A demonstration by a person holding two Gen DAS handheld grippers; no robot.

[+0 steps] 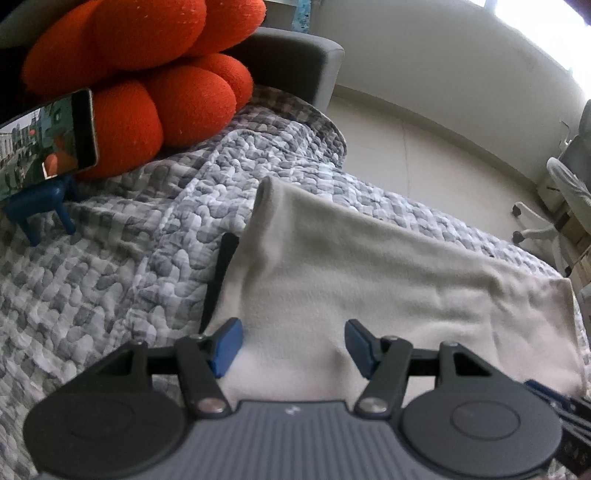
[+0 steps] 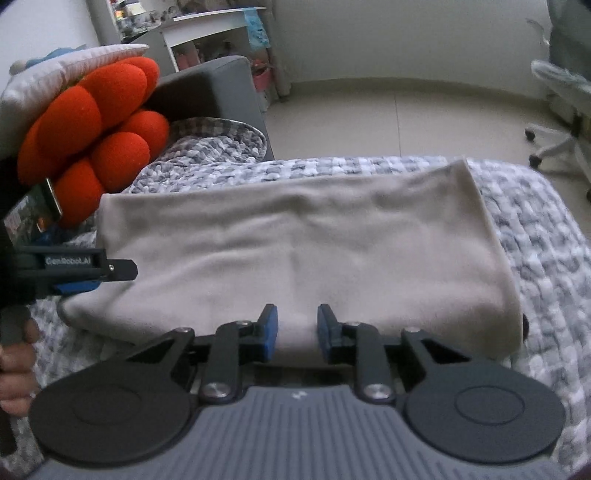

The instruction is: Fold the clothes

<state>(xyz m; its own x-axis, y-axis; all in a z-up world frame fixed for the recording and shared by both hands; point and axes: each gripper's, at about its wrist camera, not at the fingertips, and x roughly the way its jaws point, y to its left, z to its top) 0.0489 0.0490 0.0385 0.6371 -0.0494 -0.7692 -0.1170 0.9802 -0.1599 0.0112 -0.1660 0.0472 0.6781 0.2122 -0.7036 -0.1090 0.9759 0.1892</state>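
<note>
Lying crosswise on the quilted grey bedspread (image 2: 535,236), the cream fleece garment (image 2: 295,243), apparently already doubled over, runs side to side before both parted, empty sets of jaws, left gripper (image 1: 293,343) at its left end, right gripper (image 2: 297,330) near mid-edge.

Bed covered by a grey-and-white checked quilt (image 1: 110,266), with an orange knotted cushion (image 1: 147,74) at its head against a grey upholstered headboard (image 1: 295,62). A phone (image 1: 48,136) with a lit screen leans on a blue stand (image 1: 44,206) just before the cushion. Beyond the bed: pale tiled floor (image 2: 388,122), a white wheeled office chair (image 2: 561,110) and white shelving (image 2: 207,33).
</note>
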